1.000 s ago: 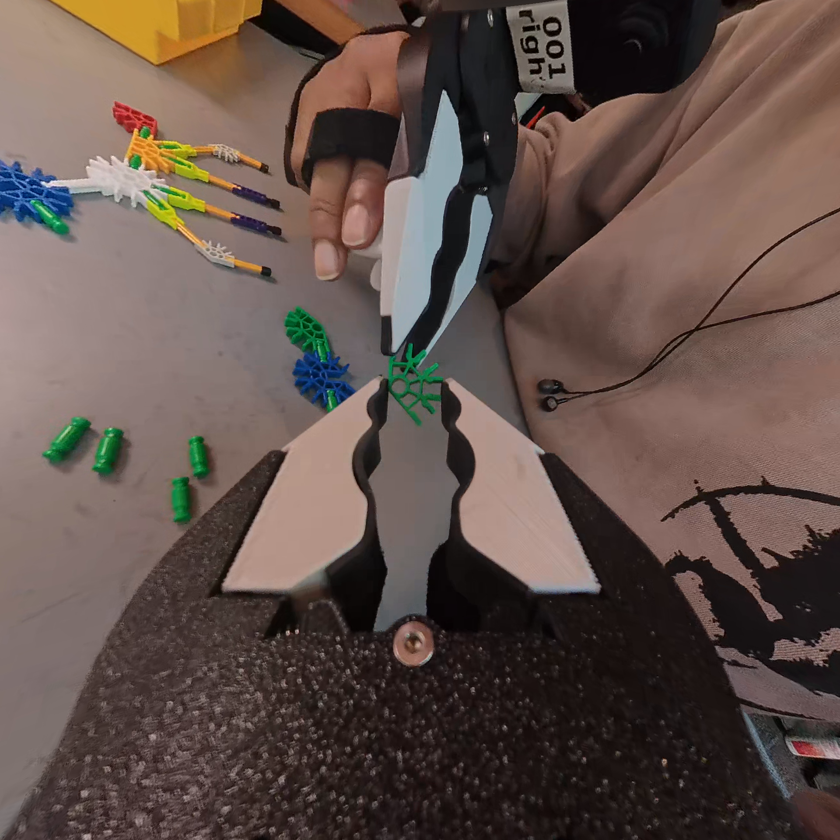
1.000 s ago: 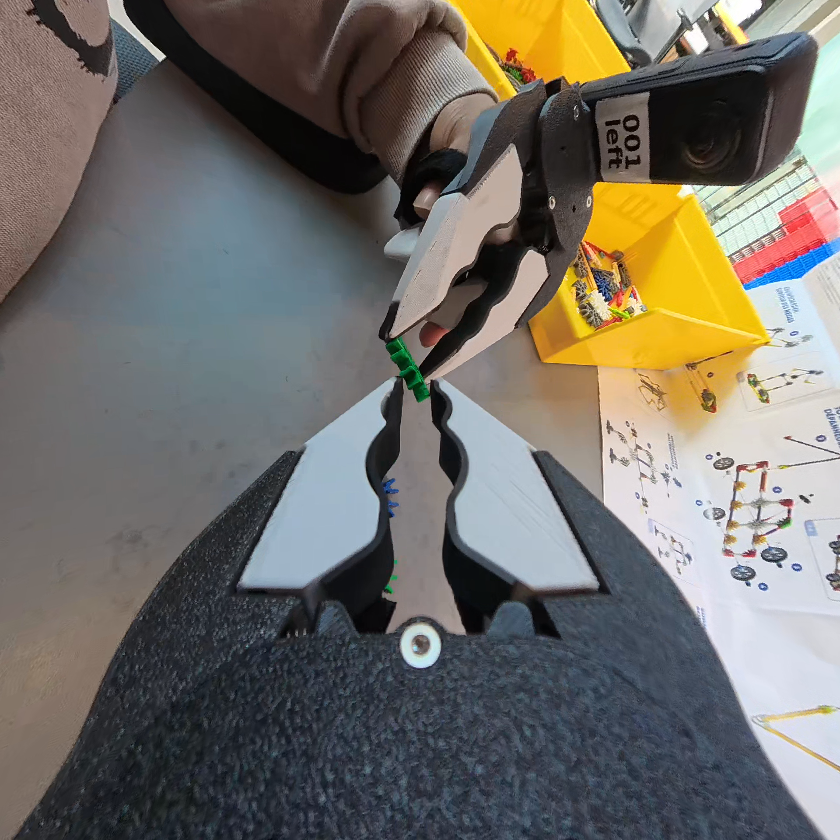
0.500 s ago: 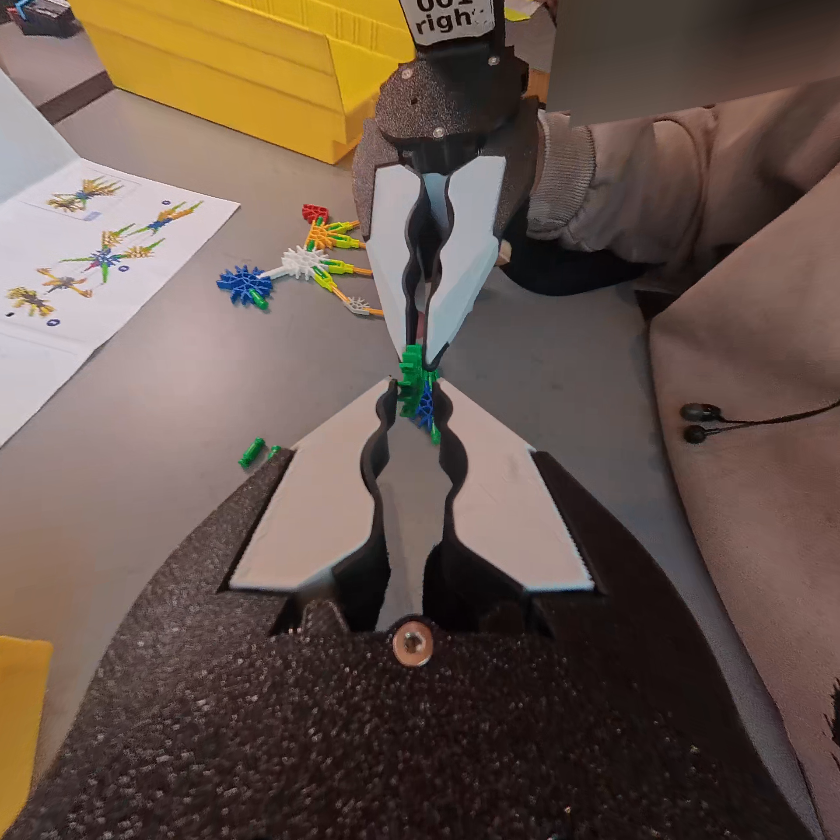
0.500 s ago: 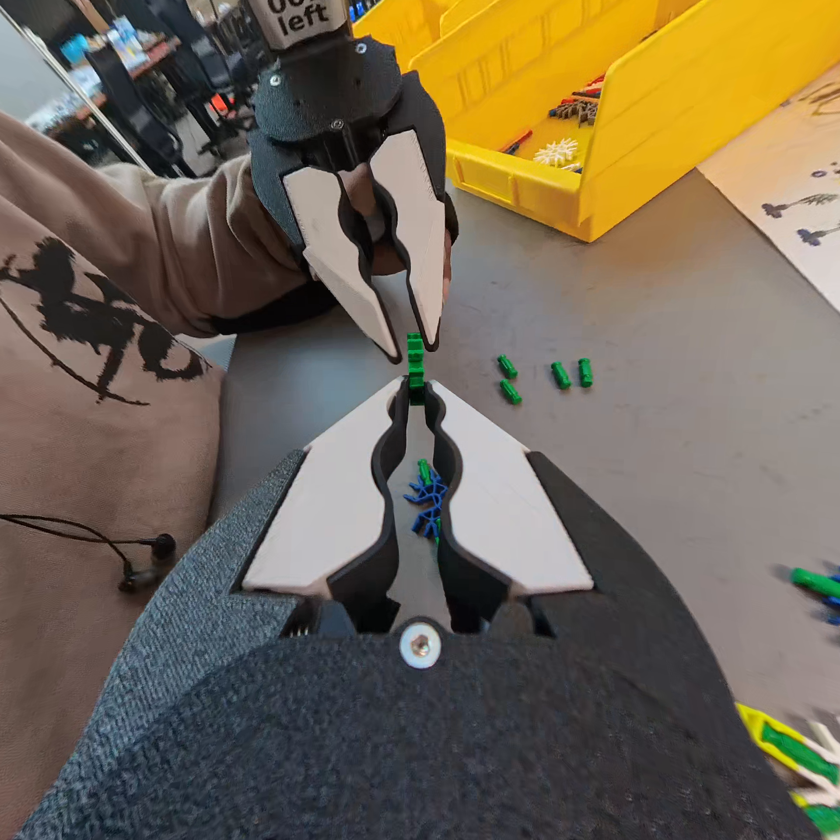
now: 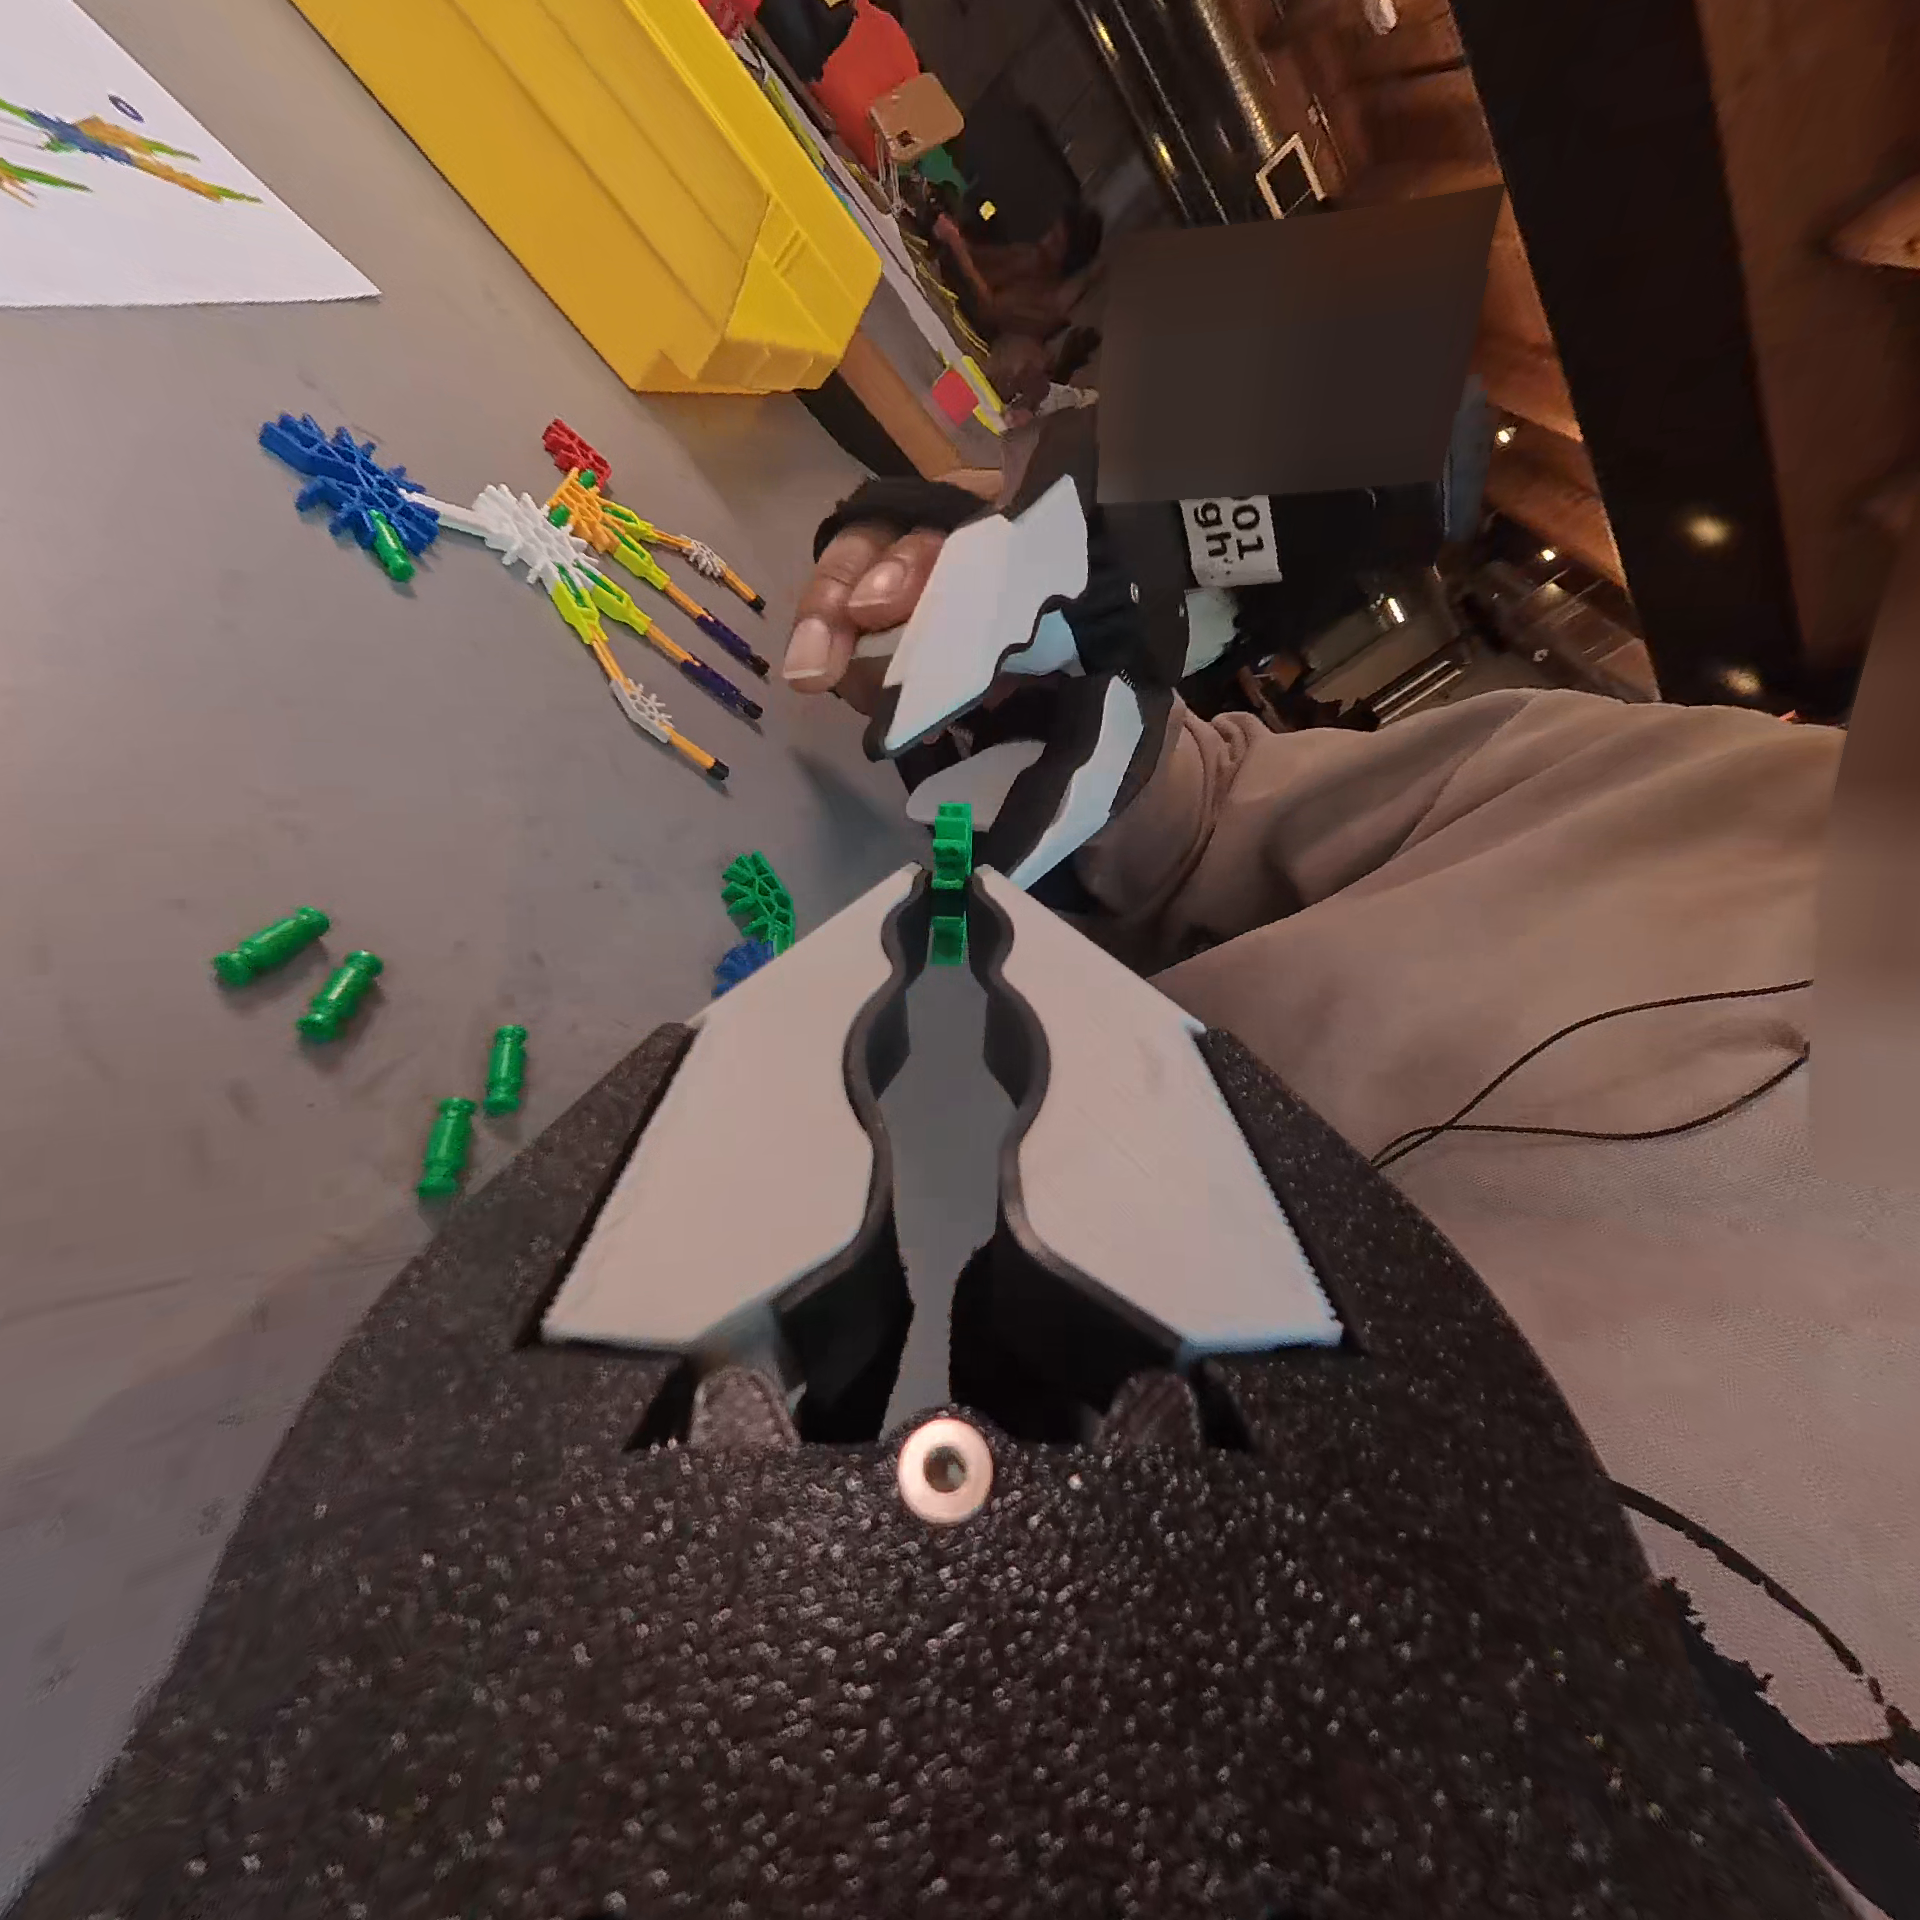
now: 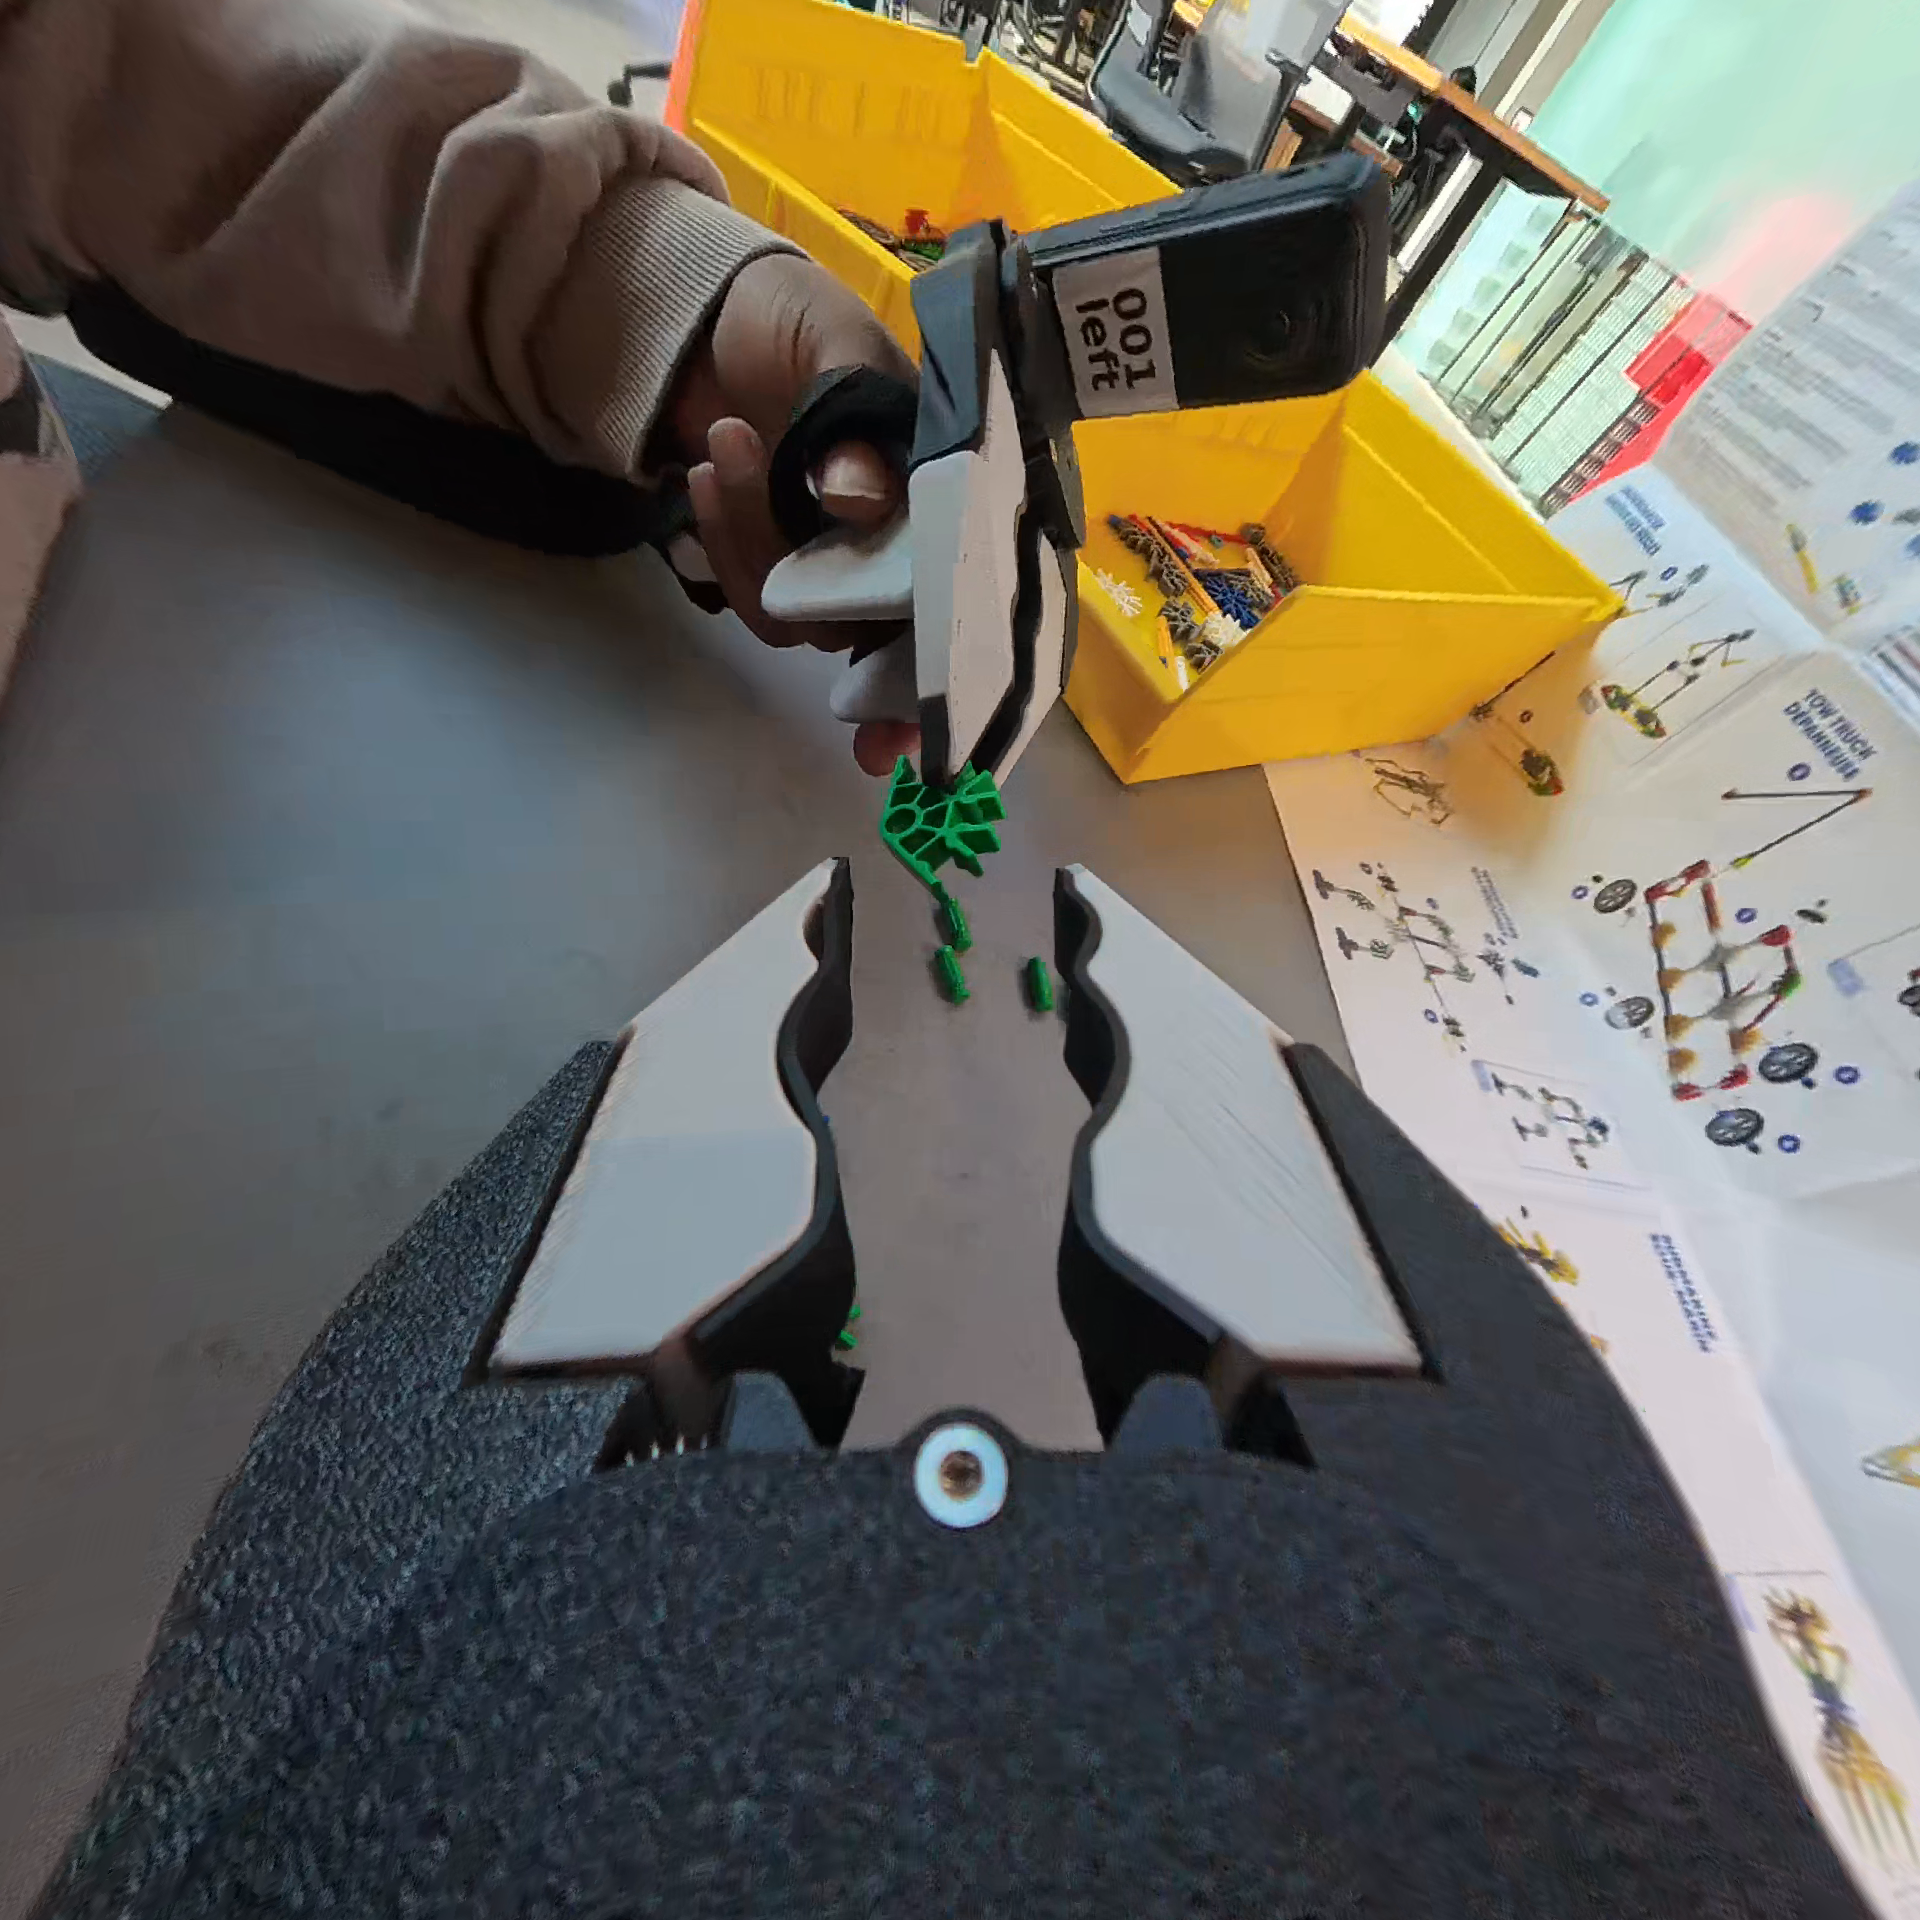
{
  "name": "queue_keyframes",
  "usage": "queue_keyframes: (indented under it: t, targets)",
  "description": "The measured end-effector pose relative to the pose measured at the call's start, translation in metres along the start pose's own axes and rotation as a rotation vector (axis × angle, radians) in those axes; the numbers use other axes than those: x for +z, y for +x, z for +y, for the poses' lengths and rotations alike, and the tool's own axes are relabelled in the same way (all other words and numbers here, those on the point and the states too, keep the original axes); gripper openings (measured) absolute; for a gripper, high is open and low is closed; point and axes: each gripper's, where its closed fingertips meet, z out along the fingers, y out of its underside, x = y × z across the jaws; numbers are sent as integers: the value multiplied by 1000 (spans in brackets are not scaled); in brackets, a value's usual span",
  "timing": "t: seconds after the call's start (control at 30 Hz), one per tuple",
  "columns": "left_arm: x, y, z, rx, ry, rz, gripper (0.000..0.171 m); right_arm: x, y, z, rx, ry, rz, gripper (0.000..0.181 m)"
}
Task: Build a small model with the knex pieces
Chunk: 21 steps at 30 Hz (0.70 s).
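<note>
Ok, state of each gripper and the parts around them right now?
Left gripper: shut on green connector, held off the table.
Right gripper: open, empty, just short of the connector.
Green rods: loose on table.
Model: lying flat, part-built.
Yellow bin: open, parts inside.

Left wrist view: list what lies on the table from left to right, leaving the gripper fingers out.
Loose green rods → blue snowflake connector → white snowflake connector → red connector → purple-tipped rods → green fan connector.
</note>
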Motion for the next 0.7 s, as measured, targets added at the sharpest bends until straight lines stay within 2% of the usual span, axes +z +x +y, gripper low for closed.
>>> queue_keyframes:
  t: [0.07, 0.17, 0.27, 0.33, 0.4, 0.53, 0.7]
  targets:
    - [2, 1, 3, -28, -11, 19, 5, 2, -3, -3, -47, 4, 14, 37]
    - [4, 0, 4, -50, -8, 24, 5, 3, -6, -6, -85, 2, 14, 23]
    - [5, -2, 5, -39, -15, 11, 5, 3, -6, -4, -27, -7, -8, 22]
    - [3, -4, 3, 59, -22, -48, 8, 3, -2, -2, 73, 5, -8, 22]
    - [0, -6, 0, 219, -35, -136, 19, 2, 7, 0, 184, 15, 5, 22]
    - [-5, -12, -7, 515, -43, -338, 19, 2, 17, -6, 383, 76, 9, 22]
    - [-5, -9, -12, 610, -26, -371, 5, 4, 19, -6, 423, 82, 23, 22]
